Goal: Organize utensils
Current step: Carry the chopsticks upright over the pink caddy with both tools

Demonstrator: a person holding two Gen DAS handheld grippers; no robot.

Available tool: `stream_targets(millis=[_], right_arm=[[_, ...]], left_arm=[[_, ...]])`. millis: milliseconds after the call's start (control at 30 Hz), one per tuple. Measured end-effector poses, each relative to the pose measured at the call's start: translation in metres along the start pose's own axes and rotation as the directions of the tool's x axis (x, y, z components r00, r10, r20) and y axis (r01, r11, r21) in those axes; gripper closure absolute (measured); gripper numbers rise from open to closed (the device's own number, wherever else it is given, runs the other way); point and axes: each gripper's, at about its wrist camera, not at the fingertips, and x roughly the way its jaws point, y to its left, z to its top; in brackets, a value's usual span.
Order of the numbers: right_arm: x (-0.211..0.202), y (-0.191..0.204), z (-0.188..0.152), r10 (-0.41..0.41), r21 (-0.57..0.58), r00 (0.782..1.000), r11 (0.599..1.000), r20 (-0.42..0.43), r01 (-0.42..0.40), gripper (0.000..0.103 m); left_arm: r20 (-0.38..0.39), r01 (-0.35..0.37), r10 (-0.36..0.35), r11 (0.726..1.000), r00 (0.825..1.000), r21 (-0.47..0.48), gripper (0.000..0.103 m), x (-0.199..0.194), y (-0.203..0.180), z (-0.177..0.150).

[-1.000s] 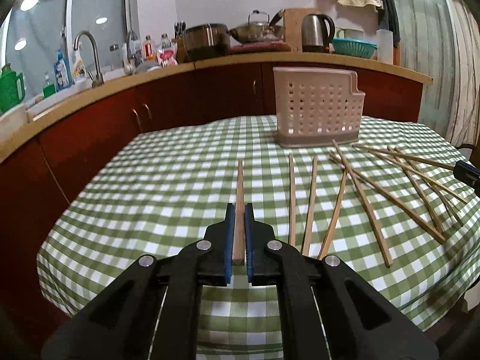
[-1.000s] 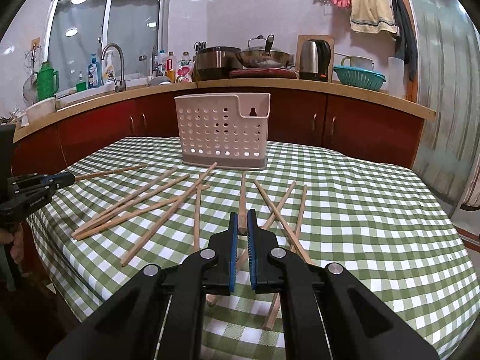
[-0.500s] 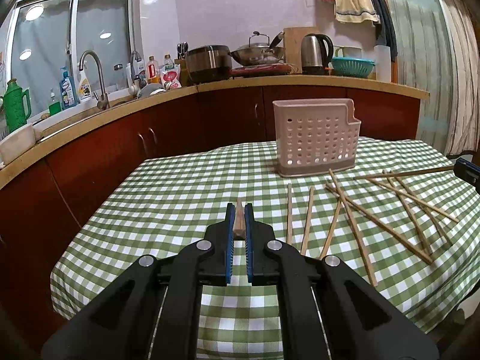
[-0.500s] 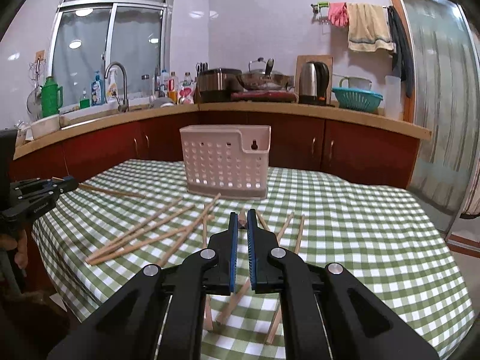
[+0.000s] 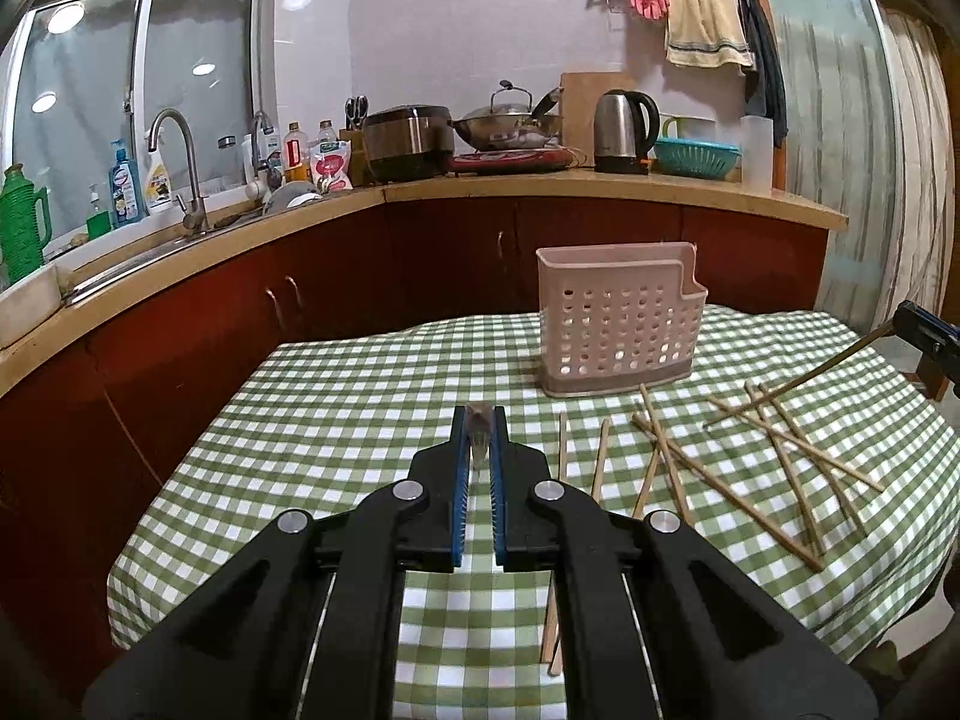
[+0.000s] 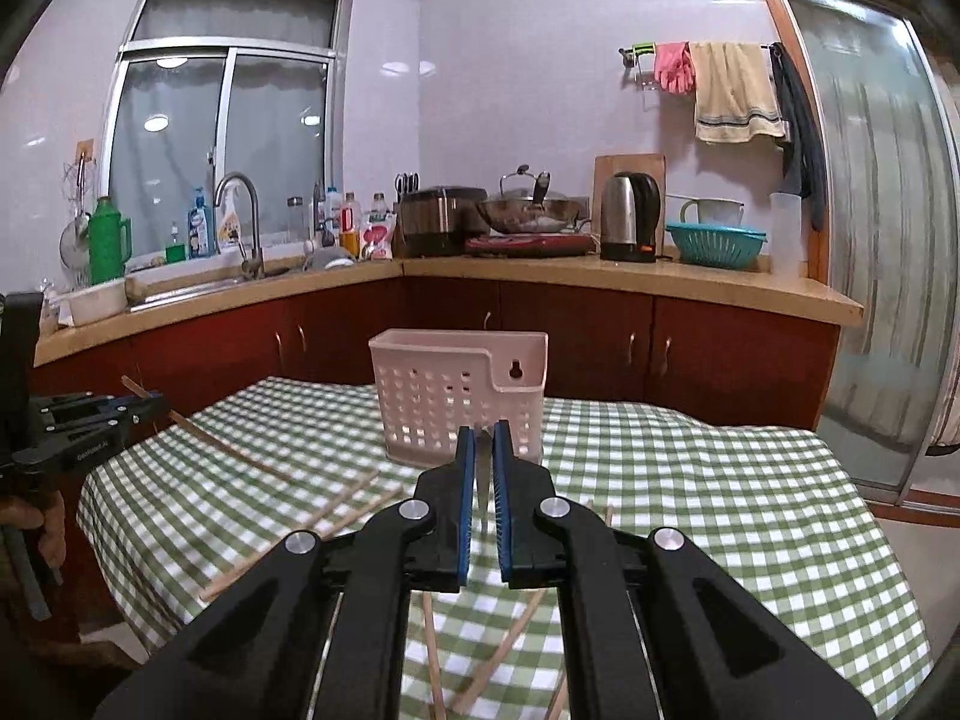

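Note:
My left gripper (image 5: 479, 420) is shut on a wooden chopstick (image 5: 479, 450), seen end-on between the blue pads and raised above the green checked table (image 5: 336, 420). The right gripper (image 6: 483, 438) is likewise shut on a chopstick (image 6: 482, 480). From the right wrist view, the left gripper (image 6: 138, 408) hangs at the left with its chopstick (image 6: 228, 447) slanting down toward the cloth. The right gripper (image 5: 918, 327) shows at the right edge of the left wrist view, its chopstick (image 5: 798, 384) angled down. A pale perforated utensil holder (image 5: 618, 324) (image 6: 456, 396) stands upright at the table's far side.
Several loose chopsticks (image 5: 720, 480) (image 6: 336, 510) lie scattered on the cloth in front of the holder. Behind the table runs a kitchen counter (image 5: 600, 186) with a sink, pots and a kettle. A person's hand (image 6: 42, 528) holds the left gripper's handle.
Both grippers have risen, each lifting its chopstick off the cloth. The table and holder now sit lower in both views.

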Motion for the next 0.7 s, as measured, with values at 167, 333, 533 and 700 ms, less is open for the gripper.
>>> stream_targets(millis=[167,333,533,700], right_arm=[[0.011,0.001,0.013,0.003,-0.007,1.000,1.000,0.014,-0.003,0.096],[0.024,0.000,0.023,0.004,-0.011,1.000,1.000,0.029,-0.004,0.096],[0.039,-0.006,0.035,0.009,0.005,0.999,1.000,0.046,-0.009,0.096],[0.039,-0.012,0.049,0.012,0.027,0.997,1.000,0.077,-0.014,0.096]], left_arm=[[0.002,0.011,-0.011,1.000,1.000,-0.018,0.096,0.009,0.006,0.016],[0.019,0.010,-0.010,1.000,1.000,-0.007,0.096,0.019,0.007,0.028],[0.040,0.015,-0.014,1.000,0.999,-0.006,0.096,0.029,0.006,0.041],[0.076,0.047,-0.045,0.999,0.996,-0.026,0.096,0.028,0.007,0.059]])
